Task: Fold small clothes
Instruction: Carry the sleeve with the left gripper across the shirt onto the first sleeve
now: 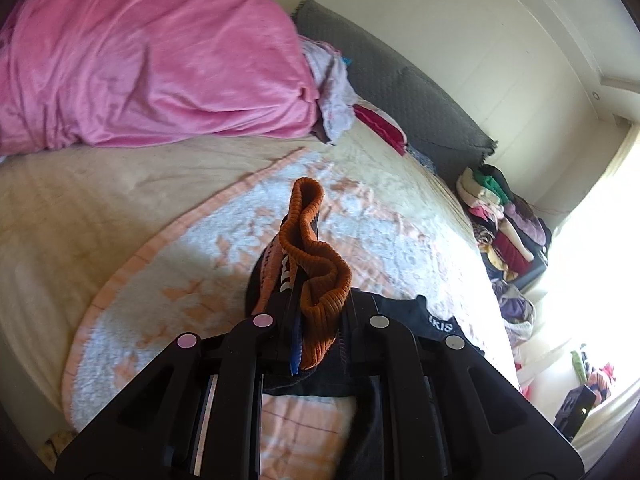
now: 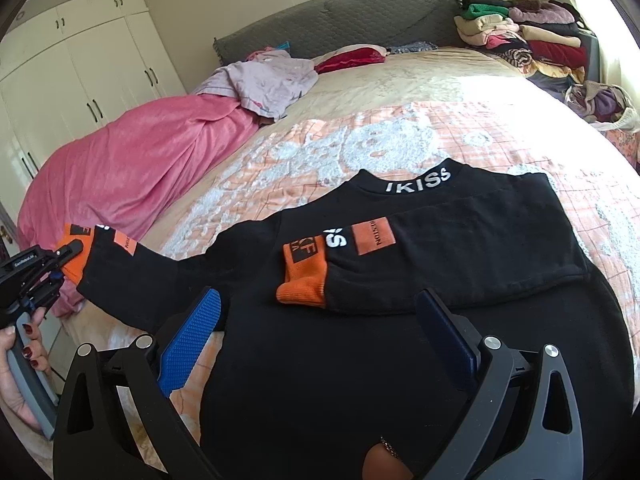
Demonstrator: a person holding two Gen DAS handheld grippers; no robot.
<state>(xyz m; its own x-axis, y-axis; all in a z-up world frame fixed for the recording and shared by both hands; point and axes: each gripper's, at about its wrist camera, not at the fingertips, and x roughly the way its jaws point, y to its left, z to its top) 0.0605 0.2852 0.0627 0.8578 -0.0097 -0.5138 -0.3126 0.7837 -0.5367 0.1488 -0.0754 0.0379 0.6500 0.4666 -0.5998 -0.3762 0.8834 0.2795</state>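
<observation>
A black sweatshirt (image 2: 400,360) with "IKISS" on its collar lies spread over the orange-and-white blanket (image 2: 360,140) on the bed, filling the lower middle of the right wrist view. One sleeve is folded across the chest, its orange cuff (image 2: 302,286) resting at centre frame. The other sleeve stretches toward the left edge, where the left gripper (image 2: 68,250) has its fingers clenched on that sleeve's orange cuff (image 1: 316,272); in the left wrist view the ribbed cuff bunches up between the closed fingers at centre. The right gripper (image 2: 320,344) hovers over the sweatshirt's body, fingers spread wide, grasping nothing. A pink duvet (image 1: 140,52) lies at upper left.
</observation>
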